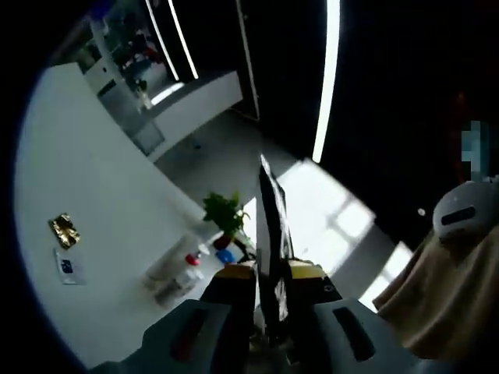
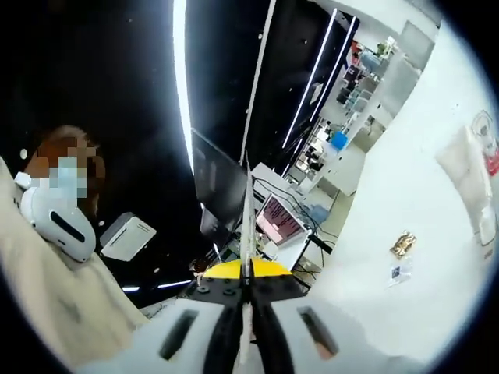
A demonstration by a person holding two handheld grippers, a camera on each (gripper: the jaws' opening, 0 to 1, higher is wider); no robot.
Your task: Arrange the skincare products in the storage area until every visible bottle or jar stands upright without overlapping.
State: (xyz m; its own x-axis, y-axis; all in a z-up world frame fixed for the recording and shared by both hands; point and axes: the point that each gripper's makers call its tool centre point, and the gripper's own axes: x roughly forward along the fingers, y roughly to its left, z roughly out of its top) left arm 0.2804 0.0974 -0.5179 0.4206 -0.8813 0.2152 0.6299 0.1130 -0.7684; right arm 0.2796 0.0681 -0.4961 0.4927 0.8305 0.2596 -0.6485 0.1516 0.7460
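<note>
Place: office or lab | Long white table (image 1: pixel 93 234) with a potted plant (image 1: pixel 226 212) at its far end | Lit laptop (image 2: pixel 279 220) and dark monitor (image 2: pixel 220 185) beside the table | Shelves (image 2: pixel 355 82) beyond it | Strip lights (image 1: pixel 327 78) overhead on dark ceiling

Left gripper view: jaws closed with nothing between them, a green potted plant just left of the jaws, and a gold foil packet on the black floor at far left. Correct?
One error: the gold foil packet lies on the white surface, not a black floor. The left gripper is shut, and the potted plant is left of it.
</note>
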